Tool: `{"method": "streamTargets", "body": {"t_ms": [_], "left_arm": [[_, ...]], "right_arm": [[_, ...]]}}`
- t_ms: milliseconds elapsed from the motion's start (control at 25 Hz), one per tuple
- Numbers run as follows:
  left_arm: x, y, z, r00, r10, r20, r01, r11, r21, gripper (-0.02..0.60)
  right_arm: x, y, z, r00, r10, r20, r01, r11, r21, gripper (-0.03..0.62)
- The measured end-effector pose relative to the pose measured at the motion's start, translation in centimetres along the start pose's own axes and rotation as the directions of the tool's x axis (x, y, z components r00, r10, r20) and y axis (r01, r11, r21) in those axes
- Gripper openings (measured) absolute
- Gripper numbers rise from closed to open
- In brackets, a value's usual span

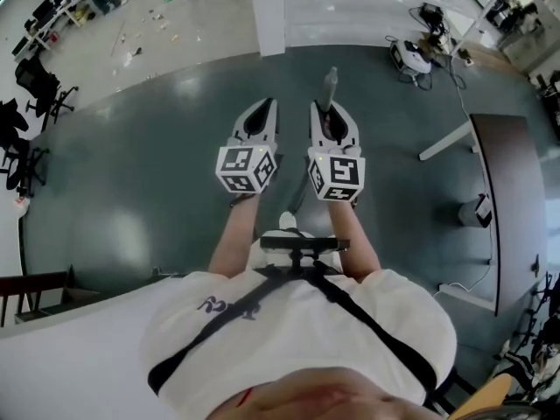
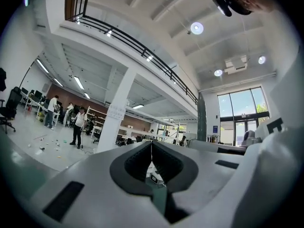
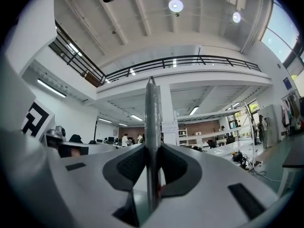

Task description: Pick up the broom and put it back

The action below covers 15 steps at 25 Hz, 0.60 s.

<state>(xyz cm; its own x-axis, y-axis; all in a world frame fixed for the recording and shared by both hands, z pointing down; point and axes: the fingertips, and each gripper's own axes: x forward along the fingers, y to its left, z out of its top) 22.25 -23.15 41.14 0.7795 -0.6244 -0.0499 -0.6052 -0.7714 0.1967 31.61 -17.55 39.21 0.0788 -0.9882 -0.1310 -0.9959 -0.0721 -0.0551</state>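
In the head view a grey metal broom handle (image 1: 330,84) sticks out forward from my right gripper (image 1: 332,112), and more of the shaft runs back and down between my forearms. The right gripper view has the handle (image 3: 151,113) standing up between the dark pads, and the right gripper (image 3: 151,145) is shut on it. The broom's brush end is hidden by my arms and body. My left gripper (image 1: 264,105) is held level just left of the right one, apart from the handle. Its jaws meet at the tips with nothing between them in the left gripper view (image 2: 151,143).
I stand on a dark green floor. A white pillar (image 1: 268,11) rises ahead, and a small machine with cables (image 1: 409,57) lies at the far right. A dark desk (image 1: 506,208) runs along the right. Office chairs (image 1: 35,86) and floor litter (image 1: 131,52) are at the left. People (image 2: 77,126) stand far off.
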Motion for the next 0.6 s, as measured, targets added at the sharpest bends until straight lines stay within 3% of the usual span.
{"method": "streamTargets", "body": {"t_ms": [120, 360, 600], "left_arm": [[4.2, 1.4, 0.5, 1.0, -0.004, 0.01, 0.004, 1.0, -0.018, 0.012], [8.0, 4.3, -1.2, 1.0, 0.003, -0.018, -0.003, 0.999, -0.037, 0.012], [12.7, 8.7, -0.3, 0.997, 0.076, -0.025, -0.077, 0.996, -0.042, 0.012]], "right_arm": [[4.0, -2.2, 0.1, 1.0, -0.01, -0.003, 0.01, 1.0, -0.028, 0.095], [9.9, -3.3, -1.9, 1.0, 0.011, -0.026, -0.012, 0.999, -0.033, 0.095], [17.4, -4.7, -2.5, 0.997, 0.071, -0.043, -0.071, 0.997, 0.012, 0.094]]}}
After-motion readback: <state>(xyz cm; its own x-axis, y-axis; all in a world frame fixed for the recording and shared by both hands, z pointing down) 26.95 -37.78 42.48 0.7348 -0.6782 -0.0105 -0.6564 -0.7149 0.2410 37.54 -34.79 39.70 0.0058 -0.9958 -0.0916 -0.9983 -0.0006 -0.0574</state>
